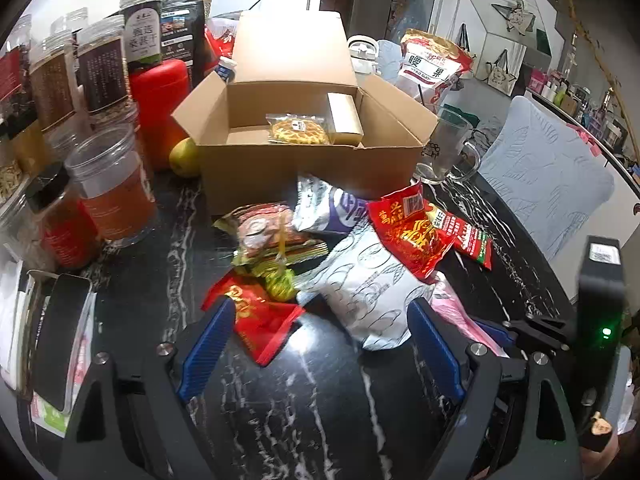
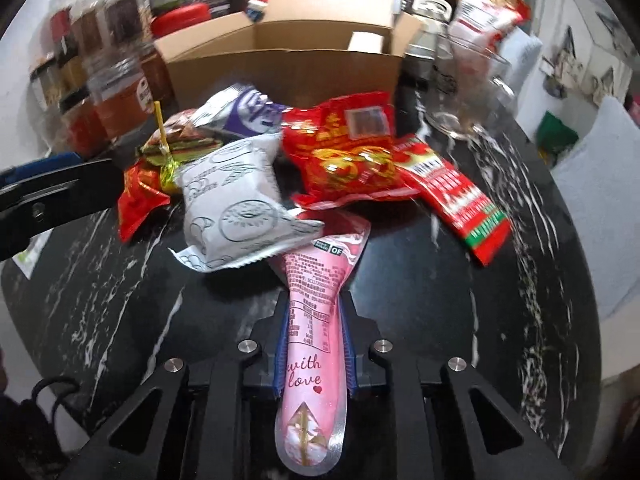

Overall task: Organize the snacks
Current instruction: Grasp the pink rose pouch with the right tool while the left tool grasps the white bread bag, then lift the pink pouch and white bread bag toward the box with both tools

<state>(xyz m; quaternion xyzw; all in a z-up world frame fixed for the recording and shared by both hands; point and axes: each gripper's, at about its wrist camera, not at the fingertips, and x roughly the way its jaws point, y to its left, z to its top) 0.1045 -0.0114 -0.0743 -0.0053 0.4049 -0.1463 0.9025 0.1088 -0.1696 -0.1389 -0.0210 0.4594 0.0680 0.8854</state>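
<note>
A heap of snack packets lies on the black marble table (image 1: 312, 400) in front of an open cardboard box (image 1: 308, 160). The box holds a wrapped cookie (image 1: 298, 130) and a small carton (image 1: 346, 118). My right gripper (image 2: 313, 320) is shut on a pink packet (image 2: 310, 344) printed "with love", its far end tucked under a white patterned packet (image 2: 232, 200). My left gripper (image 1: 320, 312) stands open low over the table, a red packet (image 1: 260, 320) and the white patterned packet (image 1: 368, 292) reaching between its blue fingers (image 1: 208, 344). Behind lie a red-gold packet (image 1: 412, 228) and a silver-purple one (image 1: 328, 208).
Jars and a red canister (image 1: 160, 92) crowd the left side, with a pear (image 1: 184, 156) beside the box. A glass mug (image 1: 444, 148) stands to the box's right, a cashew bag (image 1: 432, 60) behind it. A phone (image 1: 56, 336) lies near the left edge. A cushioned chair (image 1: 548, 184) is at the right.
</note>
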